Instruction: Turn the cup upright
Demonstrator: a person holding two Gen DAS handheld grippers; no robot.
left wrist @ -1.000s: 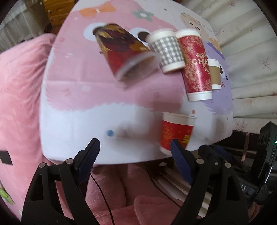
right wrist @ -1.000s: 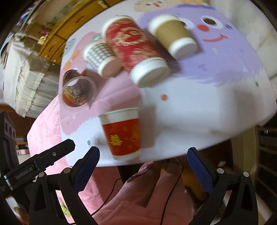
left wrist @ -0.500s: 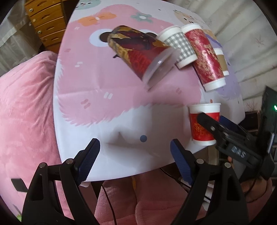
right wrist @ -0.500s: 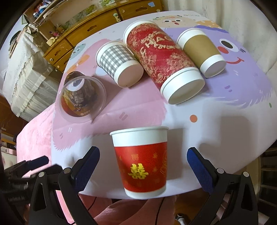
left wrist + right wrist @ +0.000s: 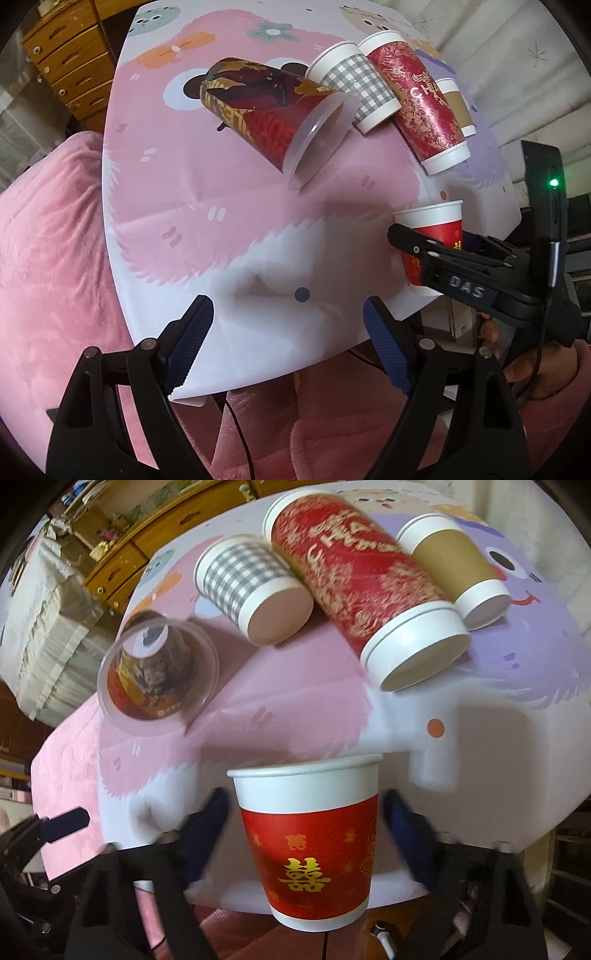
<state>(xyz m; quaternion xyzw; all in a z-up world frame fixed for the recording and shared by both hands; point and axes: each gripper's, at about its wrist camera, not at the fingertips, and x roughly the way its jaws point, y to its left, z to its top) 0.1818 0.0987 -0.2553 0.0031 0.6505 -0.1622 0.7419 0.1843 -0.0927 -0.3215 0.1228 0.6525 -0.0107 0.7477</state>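
Right gripper (image 5: 306, 834) flanks upright cup (image 5: 308, 845).

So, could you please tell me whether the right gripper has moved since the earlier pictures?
Yes. The right gripper has closed in on the upright red cup, which now sits between its fingers near the table edge.

Between your right gripper's (image 5: 304, 830) blue pads: red cup (image 5: 308, 843), white rim, gold character. Beyond it: grey-check cup (image 5: 247, 578), red-gold cup (image 5: 362, 579), tan cup (image 5: 454, 559).
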